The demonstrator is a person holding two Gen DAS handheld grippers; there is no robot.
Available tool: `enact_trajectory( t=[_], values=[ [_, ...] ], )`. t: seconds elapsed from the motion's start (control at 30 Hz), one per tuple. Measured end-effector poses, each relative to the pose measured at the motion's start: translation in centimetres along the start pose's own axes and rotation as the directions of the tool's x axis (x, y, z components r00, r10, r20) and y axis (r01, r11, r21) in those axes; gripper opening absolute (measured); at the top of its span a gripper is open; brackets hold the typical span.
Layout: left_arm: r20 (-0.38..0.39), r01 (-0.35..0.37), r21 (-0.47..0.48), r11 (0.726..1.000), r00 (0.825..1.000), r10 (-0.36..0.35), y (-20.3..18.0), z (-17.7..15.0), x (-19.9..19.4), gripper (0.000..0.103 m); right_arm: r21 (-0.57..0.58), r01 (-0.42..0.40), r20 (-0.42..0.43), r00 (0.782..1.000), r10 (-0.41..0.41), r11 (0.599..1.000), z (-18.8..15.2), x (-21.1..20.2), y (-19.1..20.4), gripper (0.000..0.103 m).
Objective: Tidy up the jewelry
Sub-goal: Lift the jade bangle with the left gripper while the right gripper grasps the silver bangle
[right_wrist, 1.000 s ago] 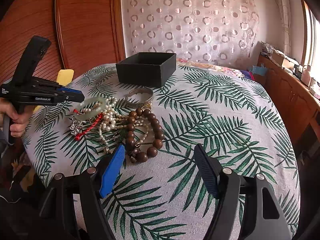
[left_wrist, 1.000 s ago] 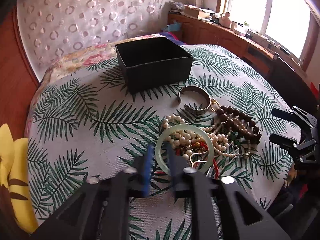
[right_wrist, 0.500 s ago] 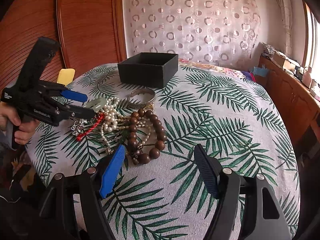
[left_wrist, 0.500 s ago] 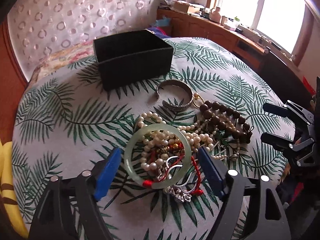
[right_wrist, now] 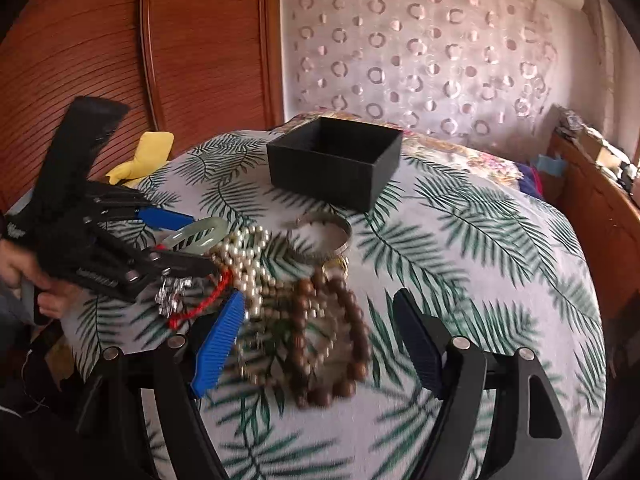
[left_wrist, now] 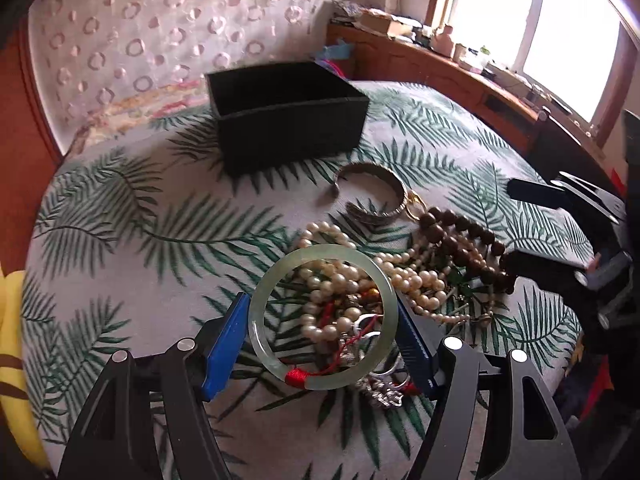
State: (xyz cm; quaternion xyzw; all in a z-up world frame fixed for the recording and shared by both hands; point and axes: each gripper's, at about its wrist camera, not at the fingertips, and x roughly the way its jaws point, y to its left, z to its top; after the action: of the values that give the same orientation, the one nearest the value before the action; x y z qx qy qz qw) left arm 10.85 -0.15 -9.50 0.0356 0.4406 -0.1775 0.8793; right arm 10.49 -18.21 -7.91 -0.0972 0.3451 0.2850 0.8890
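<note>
A pale green jade bangle (left_wrist: 322,317) lies on a heap of jewelry on the leaf-print tablecloth (left_wrist: 120,216). My left gripper (left_wrist: 322,334) is open, its blue pads on either side of the bangle, near its rim. Pearl strands (left_wrist: 404,276), brown wooden beads (left_wrist: 464,236), a silver cuff (left_wrist: 372,200) and a red cord with a silver charm (left_wrist: 380,390) make up the heap. An open black box (left_wrist: 286,114) stands behind it. My right gripper (right_wrist: 316,340) is open above the wooden beads (right_wrist: 336,340). The bangle (right_wrist: 196,234) shows between the left gripper's fingers there.
A yellow cushion (right_wrist: 140,156) lies at the table's left edge. A wooden sideboard (left_wrist: 460,76) with clutter runs under the window on the right. A wooden panel wall (right_wrist: 140,48) and patterned curtain (right_wrist: 440,52) stand behind the table.
My left gripper opened from nearly shut and moved forward until its pads flank the jade bangle. My right gripper moved forward over the wooden beads, staying open.
</note>
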Motion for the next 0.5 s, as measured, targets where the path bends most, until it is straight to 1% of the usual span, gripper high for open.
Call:
enact_trajectory(
  t=[0.13, 0.3, 0.5],
  values=[
    [0.037, -0.014, -0.024, 1.000, 0.999, 0.015, 1.3, 0.4, -1.2, 0.067, -0.023, -0.027, -0.040, 0.999, 0.026, 0.999, 2.0, 2.5, -0.7, 0.079],
    [0.078, -0.031, -0.078, 0.996, 0.996, 0.037, 3.4, 0.8, -2.3, 0.067, -0.035, -0.057, -0.107, 0.993, 0.053, 0.998, 4.4, 6.1, -1.1, 0.079],
    [0.114, -0.049, -0.104, 0.993, 0.992, 0.061, 4.5, 1.3, -3.3, 0.067, -0.052, -0.092, -0.181, 0.980, 0.082, 0.994, 5.0, 9.1, -0.8, 0.078]
  ],
)
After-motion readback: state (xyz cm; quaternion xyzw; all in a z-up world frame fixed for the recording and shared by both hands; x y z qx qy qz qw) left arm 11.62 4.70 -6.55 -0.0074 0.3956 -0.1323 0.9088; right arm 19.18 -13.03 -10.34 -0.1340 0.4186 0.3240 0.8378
